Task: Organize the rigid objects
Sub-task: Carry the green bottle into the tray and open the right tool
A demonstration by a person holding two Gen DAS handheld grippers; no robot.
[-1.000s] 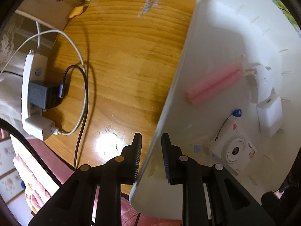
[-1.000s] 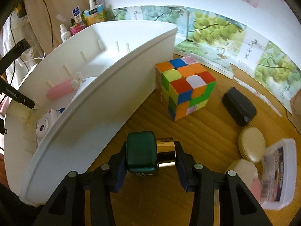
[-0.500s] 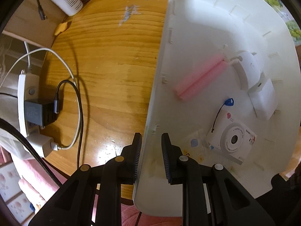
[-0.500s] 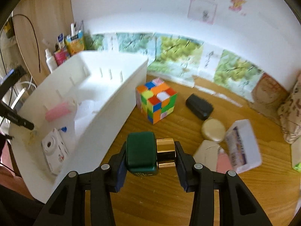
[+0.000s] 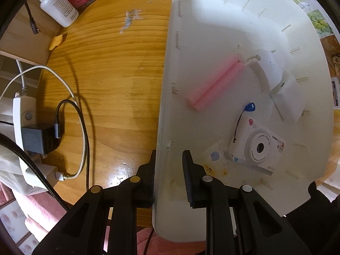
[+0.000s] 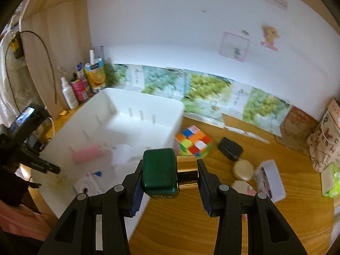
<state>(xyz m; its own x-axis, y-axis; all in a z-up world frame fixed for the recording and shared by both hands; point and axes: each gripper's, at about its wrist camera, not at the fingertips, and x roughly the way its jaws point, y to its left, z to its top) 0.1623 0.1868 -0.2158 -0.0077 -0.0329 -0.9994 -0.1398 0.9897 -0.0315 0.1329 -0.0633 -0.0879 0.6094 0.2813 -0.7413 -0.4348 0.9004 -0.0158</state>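
Lifted higher above the bench (image 6: 191, 229) than a second ago, green bottle (image 6: 159, 171) now over the near wall of the white bin (image 5: 212, 31). Left gripper (image 5: 169, 178) astride the bin's left wall, not visibly pinching. Right gripper (image 6: 167, 182) clamped on the bottle. Risk: landing on the camera (image 5: 258, 147) inside the bin.

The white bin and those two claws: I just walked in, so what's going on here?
Someone is tidying a desk. The left claw straddles the white bin's near wall. The right claw holds a green bottle with a gold cap above the bin's edge. A pink tube and toy camera lie inside; a puzzle cube waits outside.
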